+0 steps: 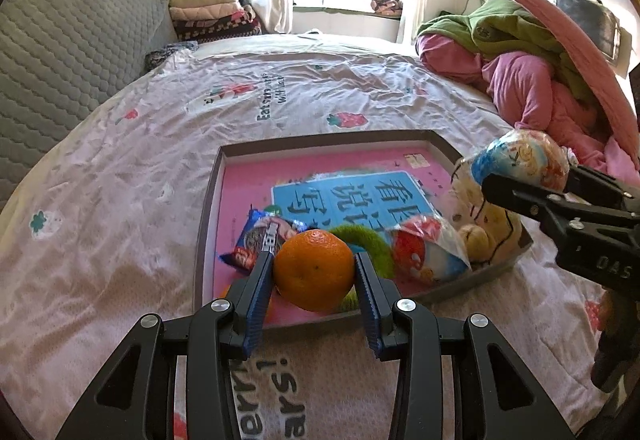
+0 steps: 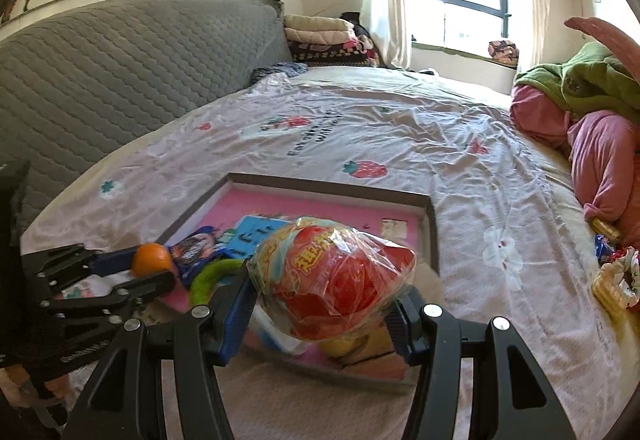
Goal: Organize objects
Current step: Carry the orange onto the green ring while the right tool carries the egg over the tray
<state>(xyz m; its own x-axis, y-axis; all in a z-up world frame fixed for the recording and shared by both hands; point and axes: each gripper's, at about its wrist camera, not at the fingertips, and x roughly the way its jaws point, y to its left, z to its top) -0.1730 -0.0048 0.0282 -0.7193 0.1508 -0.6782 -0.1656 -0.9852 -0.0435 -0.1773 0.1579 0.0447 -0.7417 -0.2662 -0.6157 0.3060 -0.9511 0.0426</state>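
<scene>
Low centre of the left wrist view, the left gripper [image 1: 314, 272] is clamped on an orange [image 1: 314, 270], blue pads pressing both its sides, above the near edge of the grey tray [image 1: 208, 207] on the bedspread [image 1: 120, 199]. At right, the right gripper [image 1: 528, 179] pinches a wrapped snack ball [image 1: 520, 159] beyond the tray's right corner. In the right wrist view that ball [image 2: 332, 284] fills the lower centre between the jaws, with the orange [image 2: 151, 259] at left. A blue snack packet [image 1: 260, 236] and green ring [image 1: 370, 240] lie in the tray.
</scene>
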